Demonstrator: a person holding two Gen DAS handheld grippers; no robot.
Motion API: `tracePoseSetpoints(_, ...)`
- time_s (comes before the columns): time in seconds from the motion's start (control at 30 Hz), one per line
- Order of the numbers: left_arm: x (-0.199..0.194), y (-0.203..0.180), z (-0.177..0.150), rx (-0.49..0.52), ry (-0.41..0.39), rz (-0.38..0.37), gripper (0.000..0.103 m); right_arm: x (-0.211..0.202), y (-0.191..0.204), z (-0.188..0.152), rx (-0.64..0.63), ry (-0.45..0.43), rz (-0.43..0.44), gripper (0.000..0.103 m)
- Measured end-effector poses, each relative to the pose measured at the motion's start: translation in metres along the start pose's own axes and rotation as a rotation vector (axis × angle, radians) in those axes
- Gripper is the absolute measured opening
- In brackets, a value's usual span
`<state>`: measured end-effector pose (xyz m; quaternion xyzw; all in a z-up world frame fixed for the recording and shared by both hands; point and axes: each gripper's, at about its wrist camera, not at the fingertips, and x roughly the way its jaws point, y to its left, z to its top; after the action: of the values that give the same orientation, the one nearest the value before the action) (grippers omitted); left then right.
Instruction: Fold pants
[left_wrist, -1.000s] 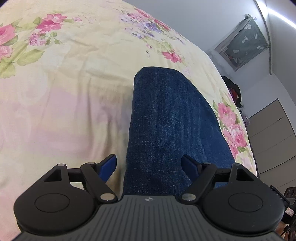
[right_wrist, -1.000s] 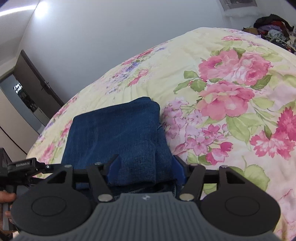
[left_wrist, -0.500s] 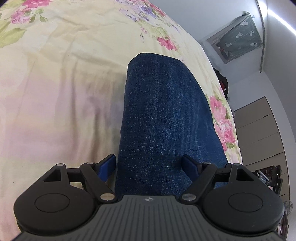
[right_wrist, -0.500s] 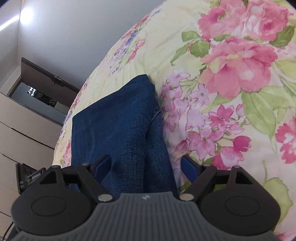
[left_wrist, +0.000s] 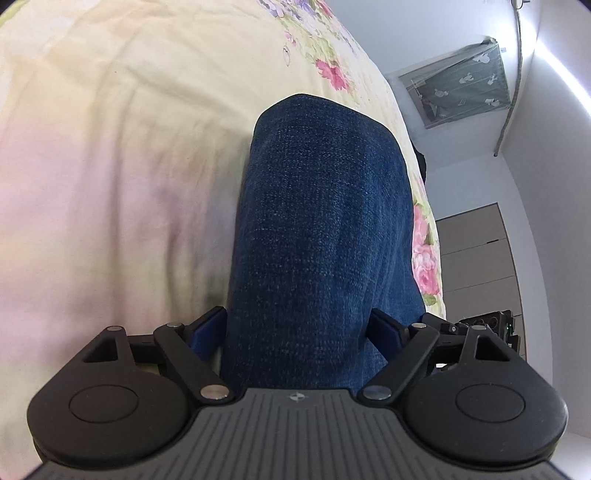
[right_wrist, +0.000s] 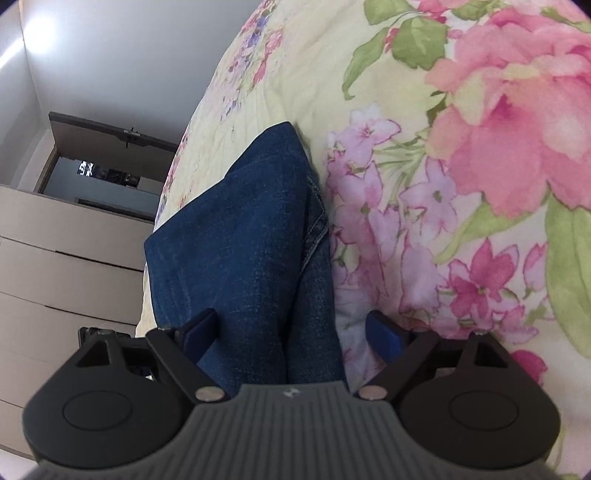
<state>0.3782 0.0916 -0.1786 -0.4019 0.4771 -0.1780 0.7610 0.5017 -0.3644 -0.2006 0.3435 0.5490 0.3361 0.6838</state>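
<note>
Both jaws wide, nothing gripped: left hand-held gripper (left_wrist: 297, 328), right hand-held gripper (right_wrist: 291, 328) straddle pants (left_wrist: 321, 236) — sink lower, pinch all layers evenly.

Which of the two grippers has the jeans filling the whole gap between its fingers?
The left gripper: the jeans span its whole gap. The right gripper has bare bedspread beside one finger.

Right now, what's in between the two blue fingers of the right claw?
The folded dark blue denim pants lie there, and beside them a strip of the flowery yellow bedspread. The right wrist view shows it.
</note>
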Motion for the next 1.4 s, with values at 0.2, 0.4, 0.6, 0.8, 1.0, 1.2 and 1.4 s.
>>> tracePoseSetpoints(0.2,0.004,0.003,0.001,-0.017,-0.011,-0.004,0.098,0.042,0.020,0.000,-0.061,0.055,0.045,0.084)
tracePoseSetpoints(0.4,-0.012,-0.006,-0.009,0.054,-0.048,-0.034,0.059,0.037,0.031,-0.008,-0.076,0.033,0.055,0.063)
tracePoseSetpoints(0.6,-0.054,-0.012,-0.021,0.045,-0.064,-0.088,0.050,0.020,0.066,-0.035,-0.113,0.015,0.134,0.036)
tracePoseSetpoints(0.8,-0.119,-0.004,-0.045,0.057,-0.099,-0.112,0.049,0.022,0.108,-0.080,-0.125,0.043,0.216,0.036)
tracePoseSetpoints(1.0,-0.153,0.034,-0.076,0.018,-0.082,-0.022,0.050,0.058,0.121,-0.137,-0.079,0.108,0.240,0.036)
tracePoseSetpoints(1.2,-0.136,0.062,-0.086,-0.031,-0.060,0.021,0.066,0.088,0.102,-0.161,-0.025,0.183,0.118,0.046)
tracePoseSetpoints(1.4,-0.119,0.058,-0.083,-0.017,-0.051,0.045,0.079,0.084,0.077,-0.168,0.083,0.132,0.135,0.047)
